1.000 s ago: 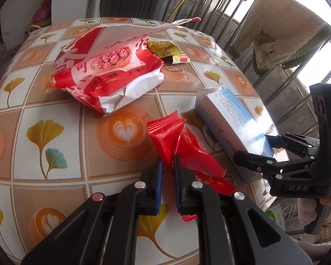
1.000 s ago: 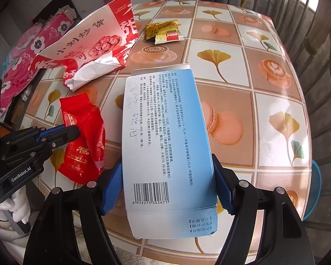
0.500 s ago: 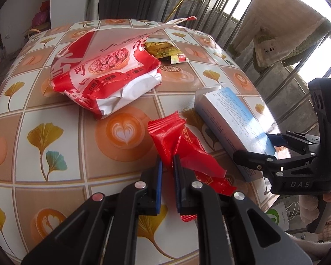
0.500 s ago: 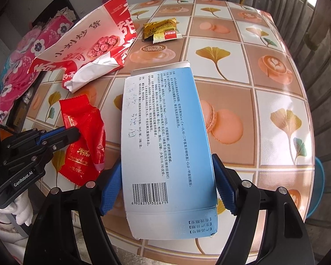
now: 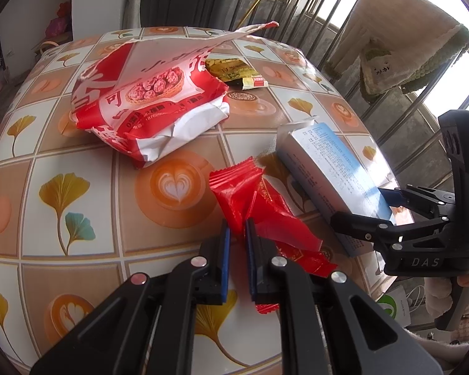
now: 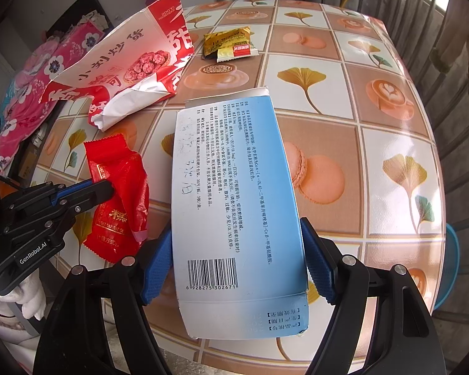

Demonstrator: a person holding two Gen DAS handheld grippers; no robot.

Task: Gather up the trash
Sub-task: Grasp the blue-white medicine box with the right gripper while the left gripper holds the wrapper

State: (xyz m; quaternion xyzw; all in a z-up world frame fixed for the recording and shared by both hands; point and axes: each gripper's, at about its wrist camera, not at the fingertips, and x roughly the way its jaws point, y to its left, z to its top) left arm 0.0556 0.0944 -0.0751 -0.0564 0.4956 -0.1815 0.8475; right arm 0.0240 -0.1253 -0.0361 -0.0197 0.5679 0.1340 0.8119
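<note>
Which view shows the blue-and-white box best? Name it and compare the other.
The right wrist view: the blue-and-white box fills the frame centre, printed face and barcode legible, between the right gripper pads. The left wrist view shows the box only obliquely at the right edge, print unreadable, its near end hidden by that gripper.

surface: round table (image 6: pixel 390 143) under a glossy tiled cloth with ginkgo leaves, latte cups, macarons
far side: big red-and-white snack bag (image 5: pixel 147 100), yellow wrapper (image 6: pixel 226 42) beside it
near edge: red wrapper (image 6: pixel 118 193), blue-white carton (image 6: pixel 234 187)
</note>
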